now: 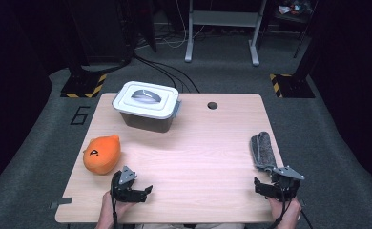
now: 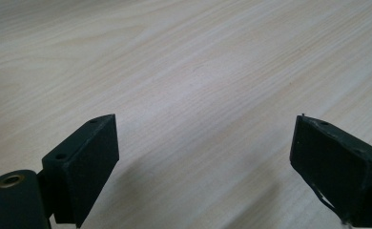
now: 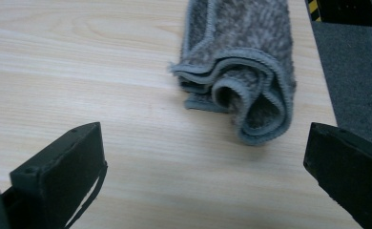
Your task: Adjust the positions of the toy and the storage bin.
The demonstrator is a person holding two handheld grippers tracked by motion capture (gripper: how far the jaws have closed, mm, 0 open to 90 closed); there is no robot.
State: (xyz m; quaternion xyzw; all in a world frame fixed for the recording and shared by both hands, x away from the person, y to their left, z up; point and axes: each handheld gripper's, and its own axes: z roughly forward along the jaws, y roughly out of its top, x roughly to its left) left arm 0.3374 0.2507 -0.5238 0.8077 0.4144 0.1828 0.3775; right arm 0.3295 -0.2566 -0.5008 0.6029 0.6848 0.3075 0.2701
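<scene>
Rolled grey towel (image 3: 243, 71) lying just ahead of the right hand-held gripper (image 3: 203, 162), jaws spread wide, nothing pinched. Could easily snag only the loose outer fold and unroll it, or shove it off the bench (image 1: 198, 157) edge close by. Left hand-held gripper (image 2: 203, 162) spread too, over bare wood.

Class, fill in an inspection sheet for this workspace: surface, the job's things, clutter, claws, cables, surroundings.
Surface: light wooden table, with a round hole near its far edge.
Job's things: folded grey towel at the right edge, just ahead of the right claw; orange plush at the left, beside the left claw.
Clutter: lidded grey box at the far side.
Claws: left claw open over bare wood; right claw open, not touching the towel.
Cables: black and white cables on the floor behind the table.
Surroundings: grey carpet, white frame legs, hazard-striped bases.
</scene>
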